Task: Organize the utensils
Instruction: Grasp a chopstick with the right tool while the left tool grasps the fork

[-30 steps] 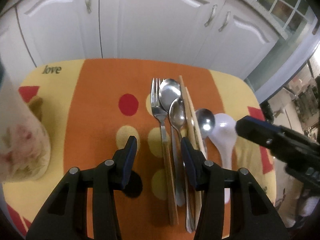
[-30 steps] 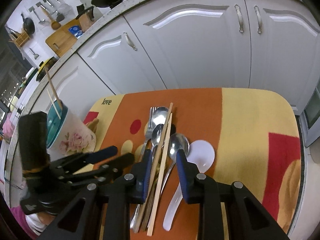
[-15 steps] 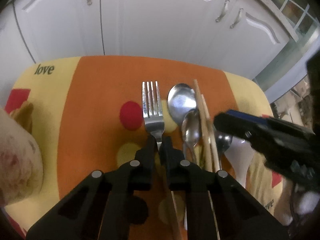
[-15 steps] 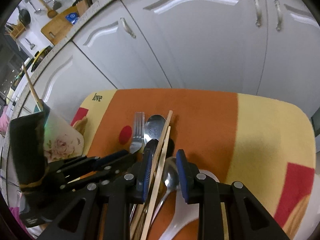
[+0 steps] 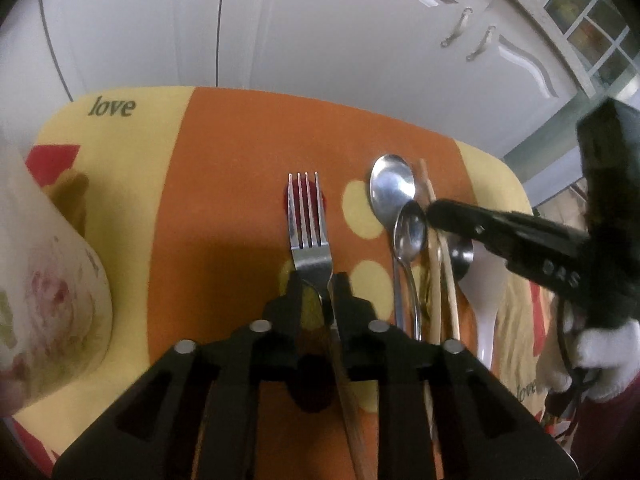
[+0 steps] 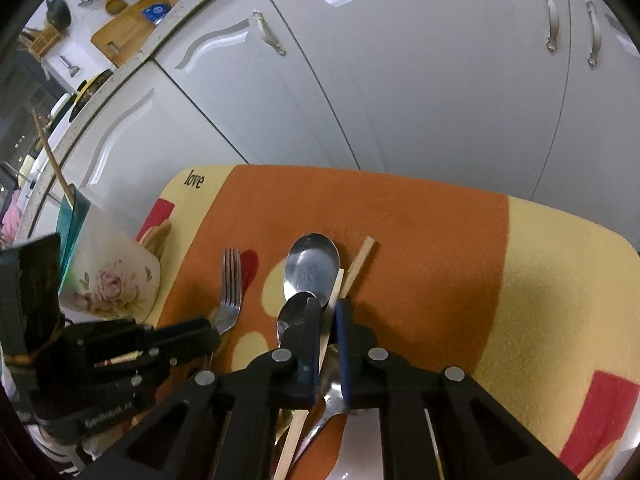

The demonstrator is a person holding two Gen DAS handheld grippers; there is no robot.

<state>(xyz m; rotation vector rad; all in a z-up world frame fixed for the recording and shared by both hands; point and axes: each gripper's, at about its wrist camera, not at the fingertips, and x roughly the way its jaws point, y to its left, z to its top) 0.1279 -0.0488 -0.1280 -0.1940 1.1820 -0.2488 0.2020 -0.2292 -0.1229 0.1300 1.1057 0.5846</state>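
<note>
Glossy metal fork (image 5: 307,236), matt wooden chopsticks (image 6: 345,280), fuzzy cloth mat (image 5: 224,184).

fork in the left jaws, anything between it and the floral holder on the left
Nothing visible does. The left gripper is shut on the fork, and only bare orange and yellow mat lies between it and the floral holder. The spoons and chopsticks lie on the opposite side.

white spoon (image 5: 486,300) bowl behind right gripper (image 5: 434,216)
</note>
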